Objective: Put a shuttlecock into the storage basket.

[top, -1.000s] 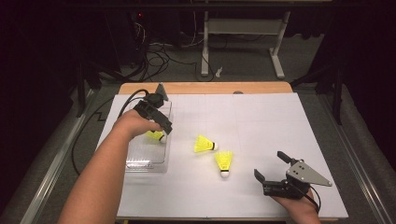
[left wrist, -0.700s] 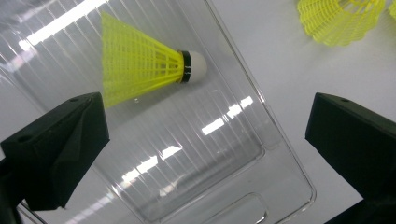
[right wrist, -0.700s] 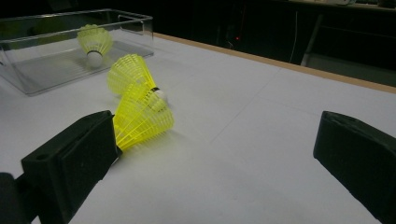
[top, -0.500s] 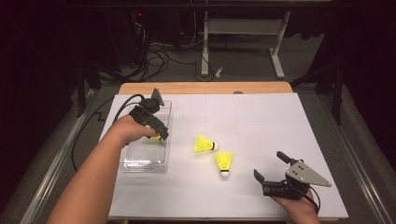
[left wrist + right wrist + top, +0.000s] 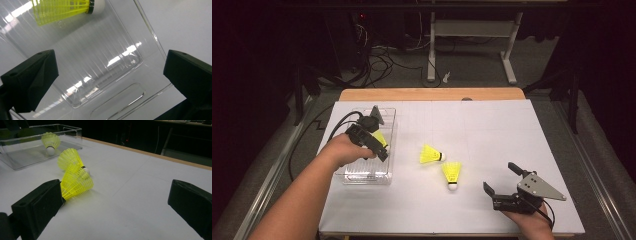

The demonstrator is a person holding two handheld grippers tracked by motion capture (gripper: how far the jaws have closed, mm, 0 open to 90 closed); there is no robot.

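1. A yellow shuttlecock (image 5: 380, 137) lies inside the clear plastic box (image 5: 362, 176), at its far half, white cork showing in the left gripper view (image 5: 62, 7).
2. Your left gripper (image 5: 379, 150) hangs over the box with its jaws wide apart and holding nothing; your forearm runs diagonally in from the near-left corner of the table (image 5: 492, 125).
3. Just right of the box, two more shuttlecocks lie on the white surface: one (image 5: 431, 155) on its side, the other (image 5: 452, 174) close beside it, nearer you.
4. Well right of the box, your right gripper (image 5: 502, 182) rests low at the near edge, jaws spread, empty, pointing towards those shuttlecocks.
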